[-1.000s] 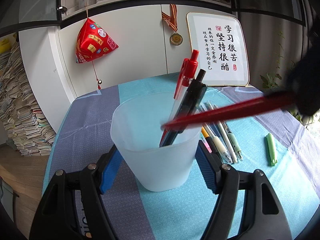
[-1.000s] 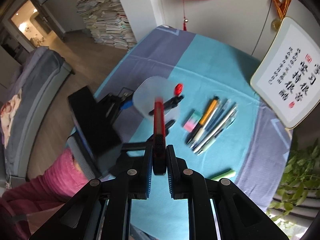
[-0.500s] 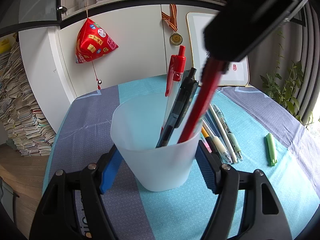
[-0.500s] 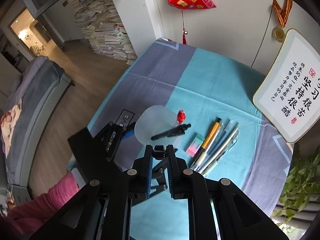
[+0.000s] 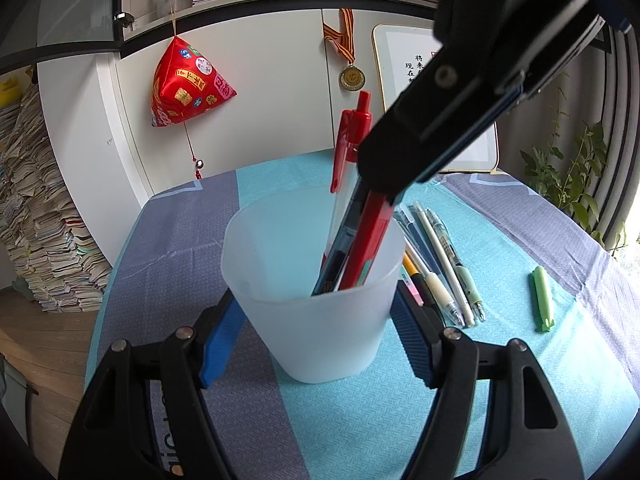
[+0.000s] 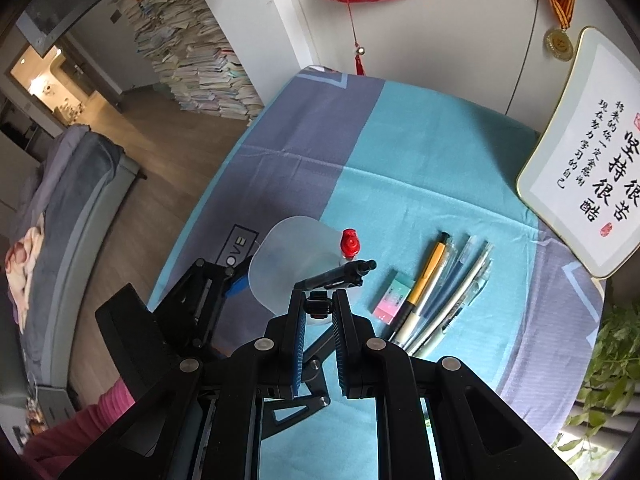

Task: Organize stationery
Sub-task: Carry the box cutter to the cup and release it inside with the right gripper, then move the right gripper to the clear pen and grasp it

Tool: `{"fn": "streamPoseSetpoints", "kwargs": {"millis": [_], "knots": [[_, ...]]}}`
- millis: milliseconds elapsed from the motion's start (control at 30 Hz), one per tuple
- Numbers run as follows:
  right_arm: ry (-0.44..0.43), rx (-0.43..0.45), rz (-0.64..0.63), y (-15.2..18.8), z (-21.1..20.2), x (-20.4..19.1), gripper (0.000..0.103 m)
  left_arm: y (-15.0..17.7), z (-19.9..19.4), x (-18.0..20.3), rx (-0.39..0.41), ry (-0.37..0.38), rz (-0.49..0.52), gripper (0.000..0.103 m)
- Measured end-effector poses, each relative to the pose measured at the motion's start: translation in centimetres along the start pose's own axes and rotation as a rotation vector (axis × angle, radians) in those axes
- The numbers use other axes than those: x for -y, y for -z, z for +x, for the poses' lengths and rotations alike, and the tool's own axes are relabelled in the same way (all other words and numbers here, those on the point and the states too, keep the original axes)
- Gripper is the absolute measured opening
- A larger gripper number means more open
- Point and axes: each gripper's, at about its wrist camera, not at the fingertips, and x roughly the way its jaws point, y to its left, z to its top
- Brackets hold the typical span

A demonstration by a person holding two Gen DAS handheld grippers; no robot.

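A frosted plastic cup (image 5: 320,292) stands on the table, gripped by my left gripper (image 5: 316,320) with a blue pad on each side. It holds a red clip pen (image 5: 352,140), a dark pen (image 6: 340,274) and a red pen (image 5: 366,240). My right gripper (image 6: 319,300) is above the cup, pointing down. Its jaws have parted a little around the red pen's top end (image 6: 318,307), which stands between them inside the cup. The cup also shows in the right wrist view (image 6: 296,256).
Several pens (image 6: 440,292) and a pink-green eraser (image 6: 394,298) lie in a row right of the cup. A green highlighter (image 5: 542,300) lies further right. A framed calligraphy board (image 6: 588,184) leans at the table's back. The tablecloth (image 5: 400,420) is teal and grey.
My right gripper swung the red pen from sideways to upright, lowered it into the cup, and its jaws have spread slightly. The left gripper and cup stayed still.
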Motion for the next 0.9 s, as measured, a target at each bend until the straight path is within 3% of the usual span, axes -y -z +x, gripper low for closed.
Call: {"fn": "streamPoseSetpoints", "kwargs": {"millis": [300,467,633,800,900], "knots": [[-0.007,0.005,0.002,0.3,0.2,0.1,0.014,0.0,0.0,0.0,0.0,0.0,0.0,0.07],[-0.036,0.087,0.05,1.1,-2.3,1.9,0.014,0.0,0.0,0.0,0.0,0.0,0.0,0.07],[0.053,0.108,0.174,2.2,-2.5,6.0,0.014,0.0,0.0,0.0,0.0,-0.001,0.001,0.07],[0.171,0.037,0.308,3.6,0.8,10.6,0.014,0.0,0.0,0.0,0.0,-0.001,0.0,0.07],[0.172,-0.017,0.365,4.6,3.2,12.3,0.014,0.0,0.0,0.0,0.0,-0.001,0.001,0.07]]}}
